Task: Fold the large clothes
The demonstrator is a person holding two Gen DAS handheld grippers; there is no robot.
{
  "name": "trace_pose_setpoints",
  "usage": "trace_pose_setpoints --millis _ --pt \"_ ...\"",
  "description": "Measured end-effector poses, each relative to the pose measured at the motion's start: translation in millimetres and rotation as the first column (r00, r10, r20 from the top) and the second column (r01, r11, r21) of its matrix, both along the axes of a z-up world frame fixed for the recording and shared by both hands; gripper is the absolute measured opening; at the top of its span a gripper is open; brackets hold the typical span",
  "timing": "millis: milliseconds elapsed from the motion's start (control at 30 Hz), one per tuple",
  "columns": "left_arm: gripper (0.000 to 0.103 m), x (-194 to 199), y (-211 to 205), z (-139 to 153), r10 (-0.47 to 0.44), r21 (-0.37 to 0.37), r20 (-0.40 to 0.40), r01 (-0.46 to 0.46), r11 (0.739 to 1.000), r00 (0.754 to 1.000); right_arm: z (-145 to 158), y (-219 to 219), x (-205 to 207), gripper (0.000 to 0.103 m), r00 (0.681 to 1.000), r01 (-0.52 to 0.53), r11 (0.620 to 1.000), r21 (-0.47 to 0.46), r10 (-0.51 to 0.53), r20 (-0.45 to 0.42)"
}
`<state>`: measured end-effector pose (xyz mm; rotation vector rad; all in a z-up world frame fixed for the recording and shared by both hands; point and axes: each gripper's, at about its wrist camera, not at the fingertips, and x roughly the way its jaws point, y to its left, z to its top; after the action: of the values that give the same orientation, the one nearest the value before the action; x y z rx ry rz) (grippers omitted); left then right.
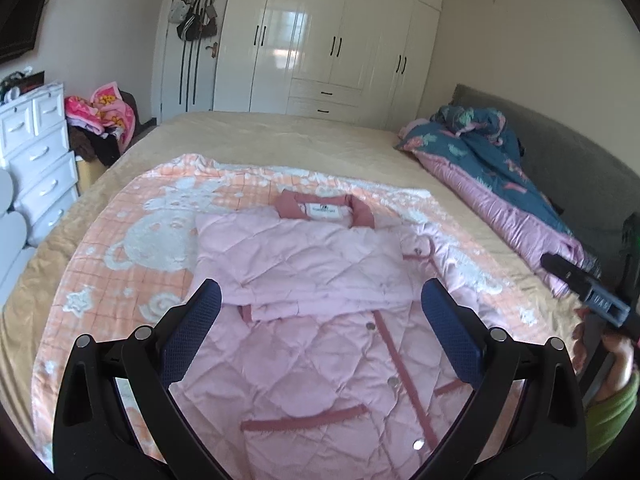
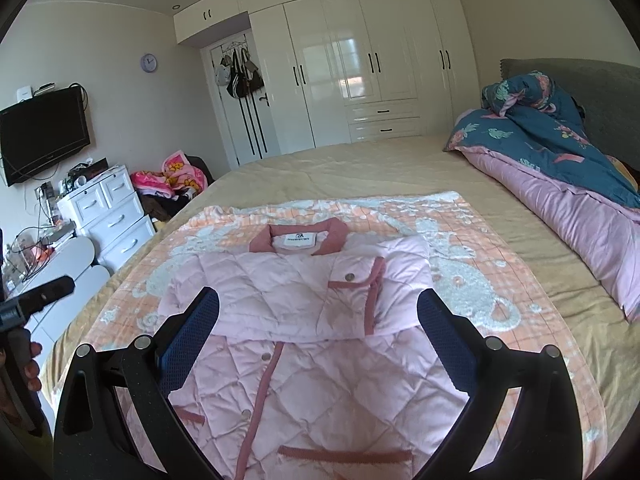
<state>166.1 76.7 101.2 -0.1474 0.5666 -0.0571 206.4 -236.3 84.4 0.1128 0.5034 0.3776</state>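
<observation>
A pink quilted jacket (image 1: 320, 320) with darker pink trim and collar lies flat on an orange and white blanket (image 1: 132, 256) on the bed, collar away from me. Both sleeves are folded across its chest. It also shows in the right wrist view (image 2: 320, 360). My left gripper (image 1: 320, 312) is open and empty, held above the jacket's middle. My right gripper (image 2: 318, 320) is open and empty, also above the jacket. The right gripper's body shows at the right edge of the left wrist view (image 1: 592, 292). The left gripper's body shows at the left edge of the right wrist view (image 2: 36, 300).
The bed (image 1: 320, 136) has a beige cover. A rolled blue and pink quilt (image 1: 500, 164) lies along the grey headboard (image 1: 572, 160) on the right. A white drawer unit (image 1: 36, 160) and a clothes pile (image 1: 100, 128) stand left. White wardrobes (image 1: 328, 40) fill the far wall.
</observation>
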Motion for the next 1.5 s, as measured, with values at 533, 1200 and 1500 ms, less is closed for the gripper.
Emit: trace_pose_setpoints --millis 533,1200,1500 --pt "0.094 -39.6 -28.5 -48.5 -0.015 0.044 -0.142 0.021 0.999 0.99 -17.0 -6.0 -39.4 0.099 0.998 -0.019 1.0 -0.007 0.019 -0.058" --pt "0.094 -85.9 -19.4 -55.4 0.052 0.019 -0.188 -0.049 0.999 0.981 -16.6 -20.7 -81.9 0.099 0.995 -0.043 0.999 -0.015 0.042 -0.092" --pt "0.094 -100.6 -9.9 -66.8 0.082 0.021 -0.225 -0.08 0.997 0.971 -23.2 -32.7 -95.3 0.099 0.992 -0.051 0.999 -0.015 0.049 -0.119"
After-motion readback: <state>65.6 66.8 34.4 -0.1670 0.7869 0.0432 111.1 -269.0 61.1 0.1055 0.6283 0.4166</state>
